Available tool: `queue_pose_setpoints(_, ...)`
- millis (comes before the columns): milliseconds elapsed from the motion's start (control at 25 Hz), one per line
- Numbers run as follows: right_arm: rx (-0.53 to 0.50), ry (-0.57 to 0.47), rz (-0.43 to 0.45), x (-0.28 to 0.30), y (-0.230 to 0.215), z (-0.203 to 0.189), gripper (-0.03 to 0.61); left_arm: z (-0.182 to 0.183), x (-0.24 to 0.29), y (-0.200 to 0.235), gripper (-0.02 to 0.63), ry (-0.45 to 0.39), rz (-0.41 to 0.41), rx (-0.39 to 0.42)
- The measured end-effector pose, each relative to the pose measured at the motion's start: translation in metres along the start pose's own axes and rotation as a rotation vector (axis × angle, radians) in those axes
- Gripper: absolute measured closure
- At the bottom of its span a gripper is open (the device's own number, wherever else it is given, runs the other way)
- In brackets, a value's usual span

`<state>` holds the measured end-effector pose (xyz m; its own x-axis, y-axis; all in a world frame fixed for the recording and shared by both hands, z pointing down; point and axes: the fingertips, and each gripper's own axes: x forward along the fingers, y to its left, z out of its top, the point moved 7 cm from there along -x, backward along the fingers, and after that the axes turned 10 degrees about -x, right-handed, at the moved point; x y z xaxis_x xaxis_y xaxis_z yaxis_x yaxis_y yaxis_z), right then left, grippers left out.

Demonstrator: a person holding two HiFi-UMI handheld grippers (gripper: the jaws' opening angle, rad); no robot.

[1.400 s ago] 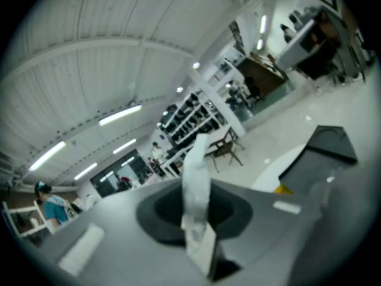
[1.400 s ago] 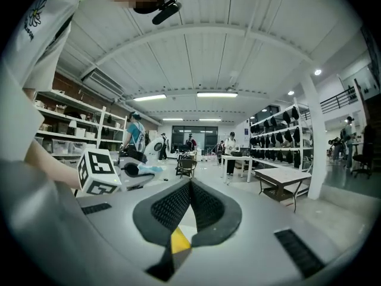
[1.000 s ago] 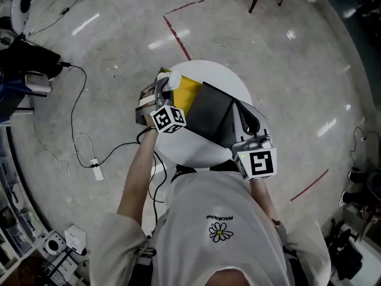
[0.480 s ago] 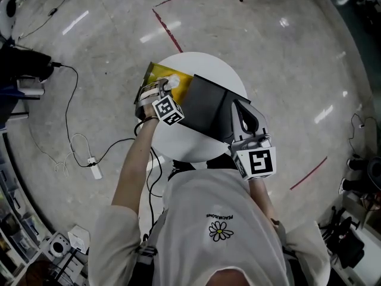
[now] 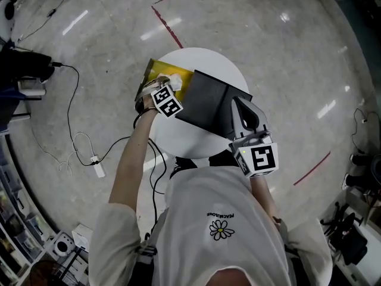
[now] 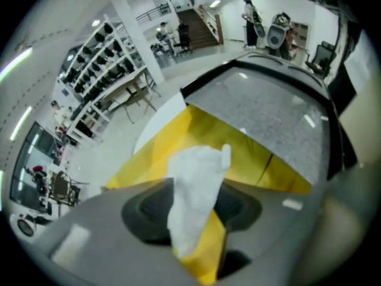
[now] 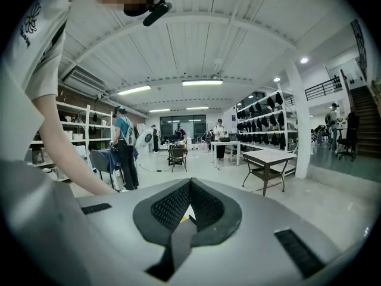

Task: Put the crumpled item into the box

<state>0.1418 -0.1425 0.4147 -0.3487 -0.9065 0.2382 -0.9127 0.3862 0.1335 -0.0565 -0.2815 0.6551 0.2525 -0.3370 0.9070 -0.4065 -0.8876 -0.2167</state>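
Note:
A yellow box (image 5: pixel 156 70) lies open on the round white table (image 5: pixel 178 145), its dark lid (image 5: pixel 205 100) raised on the right. The white crumpled item (image 6: pixel 196 189) hangs between the jaws of my left gripper (image 6: pixel 199 219), right above the yellow inside (image 6: pixel 178 136) of the box. Those jaws are opening, and yellow shows in the gap beside the paper. In the head view the crumpled item (image 5: pixel 174 81) sits at the tip of the left gripper (image 5: pixel 164 83). My right gripper (image 5: pixel 241 109) is at the lid's right edge. The right gripper (image 7: pixel 189 186) is shut, with a dark strip that looks like the lid's edge pinched between its jaws.
The table is small, with its rim close on all sides. On the floor to the left lie cables and a power strip (image 5: pixel 95 167). Red tape lines (image 5: pixel 169 25) mark the floor beyond the table. Shelving (image 5: pixel 12 219) stands at the lower left.
My left gripper has carried the crumpled item a little farther over the yellow box. The right gripper has stayed at the lid.

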Motion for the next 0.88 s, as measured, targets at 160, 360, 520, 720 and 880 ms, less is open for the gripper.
queue_pose_setpoints(160,0.0,-0.005,0.007,0.0,0.004,0.002,0.577,-0.001,-0.003,-0.002,0.394,-0.002,-0.079,0.004)
queue_pose_setpoints(360,-0.005,-0.015,0.022,0.002,0.009,0.004,0.577,-0.005,-0.007,-0.003,0.325,0.001,-0.115,-0.021)
queue_pose_setpoints(520,-0.006,-0.023,0.029,0.0,0.012,0.005,0.577,-0.006,-0.011,-0.007,0.301,0.002,-0.117,-0.014)
queue_pose_setpoints(720,-0.021,-0.04,0.036,0.002,0.018,0.01,0.577,0.006,-0.026,0.003,0.302,-0.05,-0.085,-0.019)
queue_pose_setpoints(880,-0.036,-0.066,0.052,0.01,0.026,0.015,0.577,0.03,-0.056,0.033,0.302,-0.149,0.004,-0.026)
